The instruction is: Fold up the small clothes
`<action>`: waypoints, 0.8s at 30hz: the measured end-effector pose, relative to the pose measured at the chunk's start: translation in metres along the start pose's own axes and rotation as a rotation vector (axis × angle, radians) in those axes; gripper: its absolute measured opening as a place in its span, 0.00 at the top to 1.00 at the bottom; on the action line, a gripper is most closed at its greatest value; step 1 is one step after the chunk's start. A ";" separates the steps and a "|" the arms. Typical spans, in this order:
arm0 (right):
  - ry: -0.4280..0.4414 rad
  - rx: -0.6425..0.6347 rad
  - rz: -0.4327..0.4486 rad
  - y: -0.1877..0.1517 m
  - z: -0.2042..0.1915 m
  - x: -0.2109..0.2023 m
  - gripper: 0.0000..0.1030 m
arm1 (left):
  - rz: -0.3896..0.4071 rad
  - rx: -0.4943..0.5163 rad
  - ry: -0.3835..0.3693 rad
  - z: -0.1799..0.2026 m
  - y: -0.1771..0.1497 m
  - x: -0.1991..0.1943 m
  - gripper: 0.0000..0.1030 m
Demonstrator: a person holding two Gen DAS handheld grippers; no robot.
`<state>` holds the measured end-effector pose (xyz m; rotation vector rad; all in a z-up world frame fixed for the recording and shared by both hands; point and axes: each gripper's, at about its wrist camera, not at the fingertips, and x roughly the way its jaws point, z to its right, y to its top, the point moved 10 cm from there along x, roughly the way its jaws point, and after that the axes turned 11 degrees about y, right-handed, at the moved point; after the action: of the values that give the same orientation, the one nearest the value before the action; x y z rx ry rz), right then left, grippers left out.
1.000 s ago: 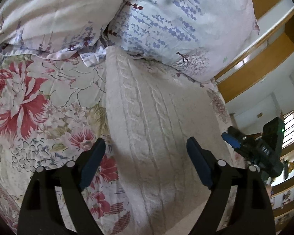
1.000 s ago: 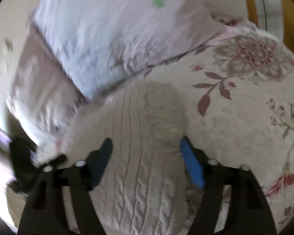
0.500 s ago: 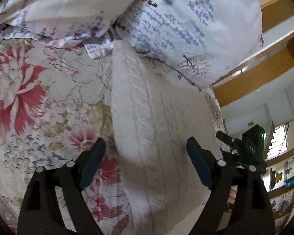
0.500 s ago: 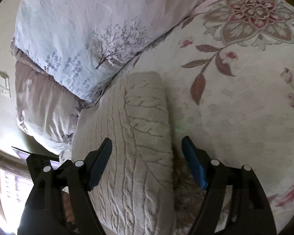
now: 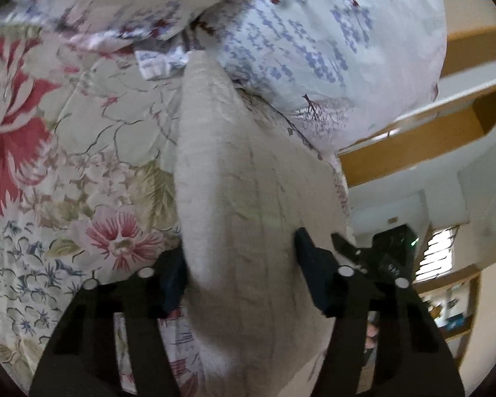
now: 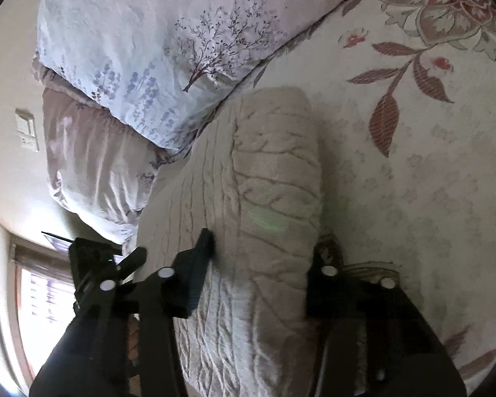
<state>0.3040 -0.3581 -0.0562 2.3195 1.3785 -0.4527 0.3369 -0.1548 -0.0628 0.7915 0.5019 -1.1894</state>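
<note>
A cream cable-knit garment (image 5: 234, 198) lies folded on the floral bedspread (image 5: 66, 165), its far end against the pillows. My left gripper (image 5: 241, 274) is open with the garment's left edge bulging up between its fingers. In the right wrist view the garment (image 6: 274, 178) shows a thick folded edge. My right gripper (image 6: 264, 274) is open and straddles that fold, its fingers on either side of it. The other gripper shows at the side of each view.
Two floral pillows (image 5: 330, 39) lie at the head of the bed, also in the right wrist view (image 6: 168, 43). Wooden shelves (image 5: 430, 139) are beyond the bed on the right. A wall switch (image 6: 28, 129) and a window (image 6: 43, 297) are at the left.
Both grippers have moved forward and down onto the garment. Its edges now sit between the fingers, and the jaws have narrowed a little around the fabric.
</note>
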 end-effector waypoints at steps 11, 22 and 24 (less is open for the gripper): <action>0.064 -0.049 0.043 -0.007 -0.046 -0.009 0.72 | 0.040 0.055 -0.055 0.011 -0.004 -0.036 0.66; 0.033 -0.271 -0.036 -0.049 -0.122 0.063 0.73 | 0.131 0.062 0.041 -0.056 -0.001 -0.139 0.65; -0.015 -0.329 -0.057 -0.058 -0.127 0.087 0.73 | 0.140 0.041 0.074 -0.075 0.001 -0.143 0.63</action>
<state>0.3015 -0.2048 0.0029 2.0120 1.3975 -0.2380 0.2973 -0.0085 -0.0073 0.8946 0.4764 -1.0469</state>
